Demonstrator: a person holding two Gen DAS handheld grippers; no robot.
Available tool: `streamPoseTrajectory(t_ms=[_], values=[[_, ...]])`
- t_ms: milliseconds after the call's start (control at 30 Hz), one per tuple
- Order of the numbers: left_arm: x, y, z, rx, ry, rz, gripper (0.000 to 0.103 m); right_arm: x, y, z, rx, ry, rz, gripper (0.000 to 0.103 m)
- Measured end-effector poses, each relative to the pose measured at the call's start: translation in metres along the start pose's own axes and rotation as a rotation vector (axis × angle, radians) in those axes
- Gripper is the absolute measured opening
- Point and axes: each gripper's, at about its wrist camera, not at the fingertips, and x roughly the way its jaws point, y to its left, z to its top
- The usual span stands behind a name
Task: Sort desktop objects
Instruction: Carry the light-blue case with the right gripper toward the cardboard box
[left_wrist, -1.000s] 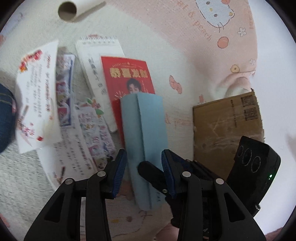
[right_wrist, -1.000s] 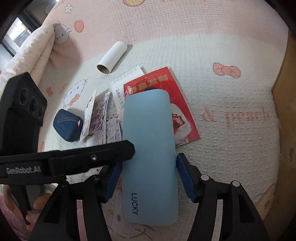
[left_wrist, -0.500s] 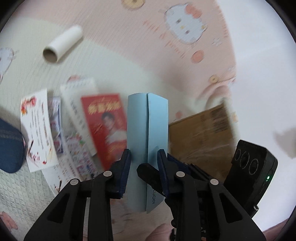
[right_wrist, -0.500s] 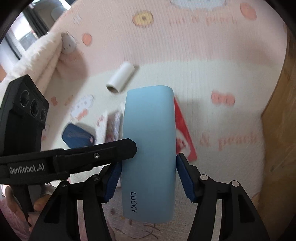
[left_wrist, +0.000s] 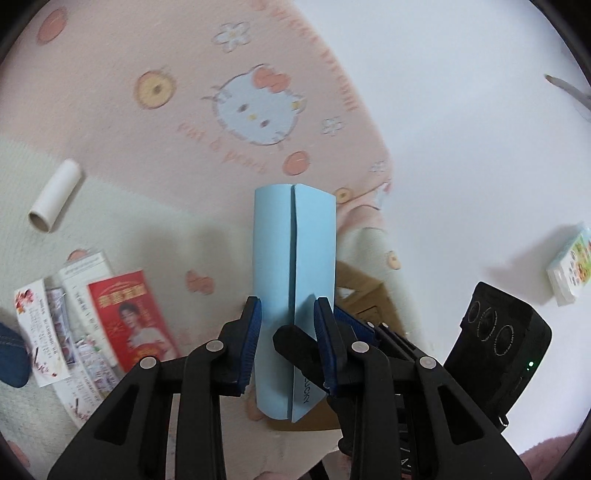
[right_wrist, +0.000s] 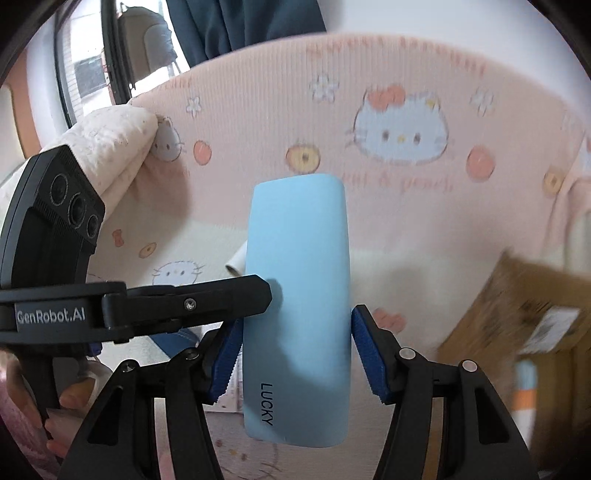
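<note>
Both grippers, left (left_wrist: 286, 341) and right (right_wrist: 295, 354), are clamped on the blue LUCKY case (right_wrist: 297, 306); rigid, light, smooth-sided, best held mid-length, cardboard box (right_wrist: 517, 317) at three o'clock.

Soft, even daylight fills the room, brightest at the window (right_wrist: 92, 62) up left of the blue case (right_wrist: 295, 314). Around that case the pink blanket (right_wrist: 406, 203) and cardboard box (right_wrist: 517, 306) smear with motion blur. Black fisheye corners bend the edges.

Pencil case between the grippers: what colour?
Light blue pencil case, dark "LUCKY" lettering; clearest in right wrist view.
</note>
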Motion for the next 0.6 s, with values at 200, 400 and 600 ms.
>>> streamPoseTrajectory(t_ms=[200,400,600], values=[[0.007,-0.040,0.000,0.086,0.011,-0.021,0.032,-0.036,-0.012,0.005,-0.007,-0.054,-0.045,0.057],[0.043,-0.079,-0.002,0.118,0.076,-0.098,0.032,-0.075,-0.055,0.000,0.087,-0.075,-0.083,0.057],[0.091,-0.123,-0.013,0.211,0.185,-0.128,0.032,-0.108,-0.105,-0.012,0.171,-0.072,-0.150,0.057]])
